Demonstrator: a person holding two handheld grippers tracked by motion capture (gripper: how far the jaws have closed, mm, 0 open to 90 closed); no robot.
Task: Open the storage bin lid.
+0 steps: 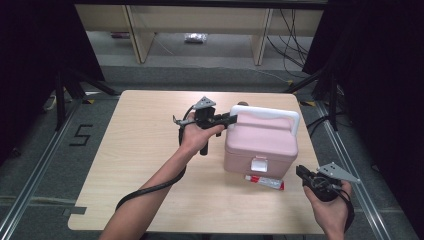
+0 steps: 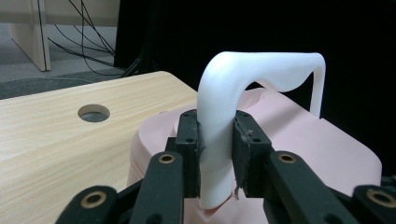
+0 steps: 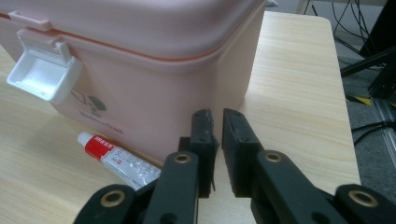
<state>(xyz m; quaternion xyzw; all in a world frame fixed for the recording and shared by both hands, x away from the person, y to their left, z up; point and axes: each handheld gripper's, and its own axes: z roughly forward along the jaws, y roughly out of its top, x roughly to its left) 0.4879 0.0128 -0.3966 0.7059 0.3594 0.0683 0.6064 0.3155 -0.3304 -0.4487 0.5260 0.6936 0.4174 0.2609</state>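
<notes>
Left gripper (image 2: 215, 154) clamping white handle (image 2: 261, 65), pink box (image 1: 261, 142)

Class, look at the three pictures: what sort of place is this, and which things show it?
Probably a lab or recording workspace: a lone wooden table on rails, dark curtains at both sides, loose cables on the floor, and a hand-held left gripper clamped on a pink box's handle.

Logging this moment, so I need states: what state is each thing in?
Box: lid down, latch flipped open.
Handle: raised, clamped by left gripper.
Tube: capped, lying flat against the box.
Right gripper: nearly closed, holding nothing.
</notes>
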